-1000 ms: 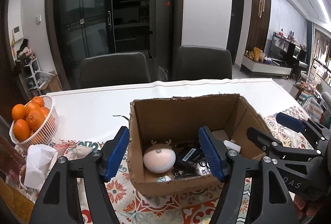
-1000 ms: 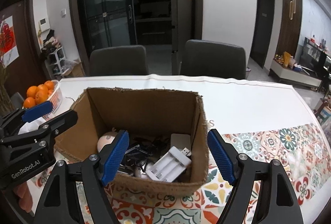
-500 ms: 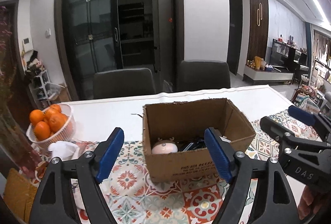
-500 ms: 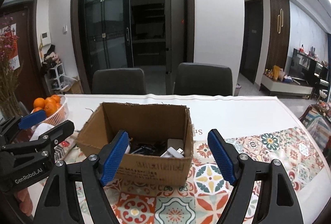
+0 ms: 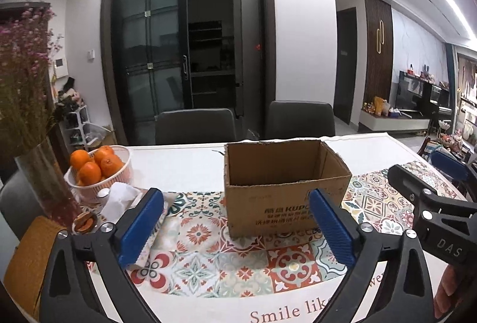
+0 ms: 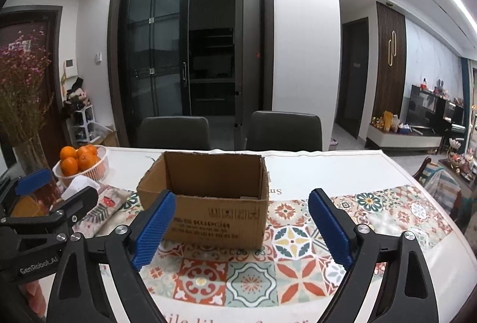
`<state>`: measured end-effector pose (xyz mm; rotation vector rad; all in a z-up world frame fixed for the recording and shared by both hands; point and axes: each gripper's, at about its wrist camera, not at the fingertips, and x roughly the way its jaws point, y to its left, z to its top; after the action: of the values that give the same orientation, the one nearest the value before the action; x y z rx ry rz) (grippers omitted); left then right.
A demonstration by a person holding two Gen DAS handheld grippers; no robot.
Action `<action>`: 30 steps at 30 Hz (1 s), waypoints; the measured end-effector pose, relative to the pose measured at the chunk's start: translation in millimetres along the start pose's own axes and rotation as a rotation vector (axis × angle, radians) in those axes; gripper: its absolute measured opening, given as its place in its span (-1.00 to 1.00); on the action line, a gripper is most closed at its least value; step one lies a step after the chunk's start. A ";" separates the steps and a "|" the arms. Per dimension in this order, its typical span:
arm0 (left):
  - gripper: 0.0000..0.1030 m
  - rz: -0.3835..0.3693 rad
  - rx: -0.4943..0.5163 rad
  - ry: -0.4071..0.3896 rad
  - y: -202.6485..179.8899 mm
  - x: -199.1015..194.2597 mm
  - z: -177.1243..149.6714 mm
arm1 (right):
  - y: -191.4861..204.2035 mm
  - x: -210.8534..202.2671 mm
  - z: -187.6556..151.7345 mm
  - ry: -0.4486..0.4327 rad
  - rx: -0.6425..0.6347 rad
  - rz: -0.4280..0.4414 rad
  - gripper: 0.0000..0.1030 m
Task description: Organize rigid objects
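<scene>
An open brown cardboard box (image 5: 286, 191) (image 6: 208, 203) stands on the patterned table runner (image 5: 208, 257) (image 6: 298, 263). From this low angle its contents are hidden behind the near wall. My left gripper (image 5: 235, 227) hovers in front of the box, jaws opening wide, nothing between the blue pads. My right gripper (image 6: 238, 230) also hangs short of the box, jaws opening, nothing between them. Each gripper shows at the edge of the other's view, the right gripper (image 5: 429, 182) on the right and the left gripper (image 6: 56, 188) on the left.
A white basket of oranges (image 5: 98, 171) (image 6: 80, 165) stands at the left, with a crumpled white tissue (image 5: 119, 197) and a glass vase of pink flowers (image 5: 41, 179) near it. Two dark chairs (image 5: 193, 126) stand behind the white table (image 5: 179, 162).
Both grippers have drawn back and up from the box, which now looks smaller and farther, its contents no longer visible. The jaws of both have spread wider.
</scene>
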<state>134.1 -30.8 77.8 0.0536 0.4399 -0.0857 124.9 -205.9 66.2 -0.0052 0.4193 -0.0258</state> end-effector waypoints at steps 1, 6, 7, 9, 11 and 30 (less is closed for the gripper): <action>1.00 0.013 0.004 -0.008 0.0 -4.7 -2.7 | 0.9 -3.9 -1.8 -0.005 -0.002 -0.003 0.79; 1.00 0.071 0.017 -0.033 -1.4 -22.4 -14.8 | 0.9 -22.0 -11.7 -0.016 0.002 -0.022 0.84; 1.00 0.077 0.018 -0.035 -1.6 -24.8 -17.4 | 0.9 -24.7 -14.2 -0.017 0.001 -0.024 0.84; 1.00 0.071 0.017 -0.026 -1.6 -28.2 -22.1 | 0.4 -28.4 -18.5 -0.013 0.008 -0.021 0.86; 1.00 0.074 0.012 -0.020 -1.3 -30.0 -24.5 | 0.7 -29.3 -20.9 -0.006 0.015 -0.016 0.87; 1.00 0.083 -0.030 -0.018 5.1 -49.0 -39.9 | 5.8 -39.7 -34.9 0.004 0.007 -0.009 0.87</action>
<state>73.6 -19.4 62.8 0.0417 0.4206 0.0021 74.6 -199.0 50.4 -0.0003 0.4232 -0.0361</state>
